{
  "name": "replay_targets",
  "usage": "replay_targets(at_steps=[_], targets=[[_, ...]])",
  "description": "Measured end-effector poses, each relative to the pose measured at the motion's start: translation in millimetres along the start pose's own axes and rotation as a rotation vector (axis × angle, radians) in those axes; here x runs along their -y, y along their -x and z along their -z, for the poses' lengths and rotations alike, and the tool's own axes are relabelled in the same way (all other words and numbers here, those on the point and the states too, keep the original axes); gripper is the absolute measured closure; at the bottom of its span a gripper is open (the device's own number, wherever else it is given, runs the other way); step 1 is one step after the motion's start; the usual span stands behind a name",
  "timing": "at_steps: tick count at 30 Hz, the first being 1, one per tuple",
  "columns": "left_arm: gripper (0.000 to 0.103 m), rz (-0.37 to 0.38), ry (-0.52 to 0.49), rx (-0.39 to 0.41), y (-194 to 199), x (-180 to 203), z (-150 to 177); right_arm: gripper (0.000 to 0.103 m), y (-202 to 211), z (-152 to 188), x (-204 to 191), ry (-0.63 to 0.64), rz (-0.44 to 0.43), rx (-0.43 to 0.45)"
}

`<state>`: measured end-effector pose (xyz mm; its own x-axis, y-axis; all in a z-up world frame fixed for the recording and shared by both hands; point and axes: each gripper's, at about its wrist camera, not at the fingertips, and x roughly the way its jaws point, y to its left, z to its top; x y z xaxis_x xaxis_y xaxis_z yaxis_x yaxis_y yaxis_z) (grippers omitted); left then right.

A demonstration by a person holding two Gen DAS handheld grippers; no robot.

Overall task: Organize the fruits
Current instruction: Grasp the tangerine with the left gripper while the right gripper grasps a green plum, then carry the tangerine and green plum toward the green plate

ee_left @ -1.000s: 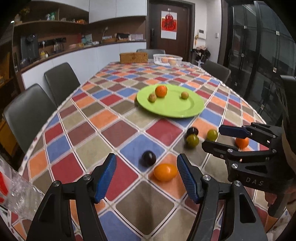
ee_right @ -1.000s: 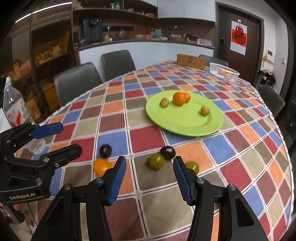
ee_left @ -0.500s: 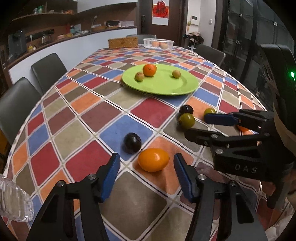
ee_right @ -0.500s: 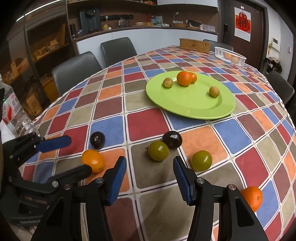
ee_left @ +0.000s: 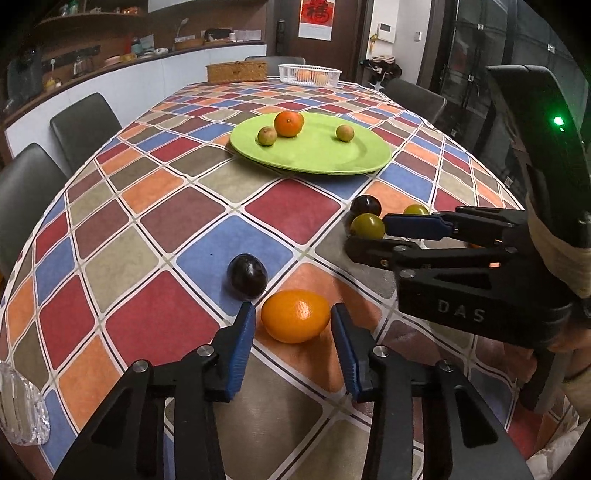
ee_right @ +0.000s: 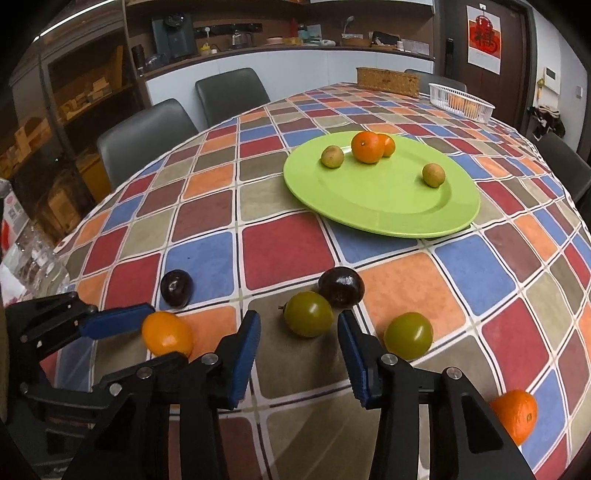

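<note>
Both grippers have dropped closer to the table, jaws just narrowing. Left gripper [ee_left: 293, 325] now brackets the orange fruit [ee_left: 295, 315], pads not quite touching; right gripper [ee_right: 299, 330] flanks a green fruit [ee_right: 308, 314], still unclamped.

I'm working in a home dining room: a long table [ee_left: 155, 206] under a chequered cloth, padded chairs [ee_right: 147, 136] along its ten o'clock side, a counter with a kettle and jars [ee_right: 240, 37] behind them, and a door bearing a red paper charm [ee_left: 314, 14] at twelve.
</note>
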<state>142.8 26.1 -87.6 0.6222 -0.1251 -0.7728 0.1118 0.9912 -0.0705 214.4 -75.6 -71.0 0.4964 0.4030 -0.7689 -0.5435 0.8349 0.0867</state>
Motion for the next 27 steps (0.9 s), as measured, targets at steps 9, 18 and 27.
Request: replay_targets(at_steps=[9,18,27], targets=[[0.065,0.002,-0.007,0.001,-1,1,-2,0.074,-7,0,2,-0.002,0.0,-0.018],[0.065,-0.004,0.0,0.031,8,1,-6,0.077,-6,3,3,-0.021,-0.024,-0.004],[0.066,-0.004,0.011,0.063,17,-3,-13,0.077,9,3,3,-0.041,-0.039,0.033]])
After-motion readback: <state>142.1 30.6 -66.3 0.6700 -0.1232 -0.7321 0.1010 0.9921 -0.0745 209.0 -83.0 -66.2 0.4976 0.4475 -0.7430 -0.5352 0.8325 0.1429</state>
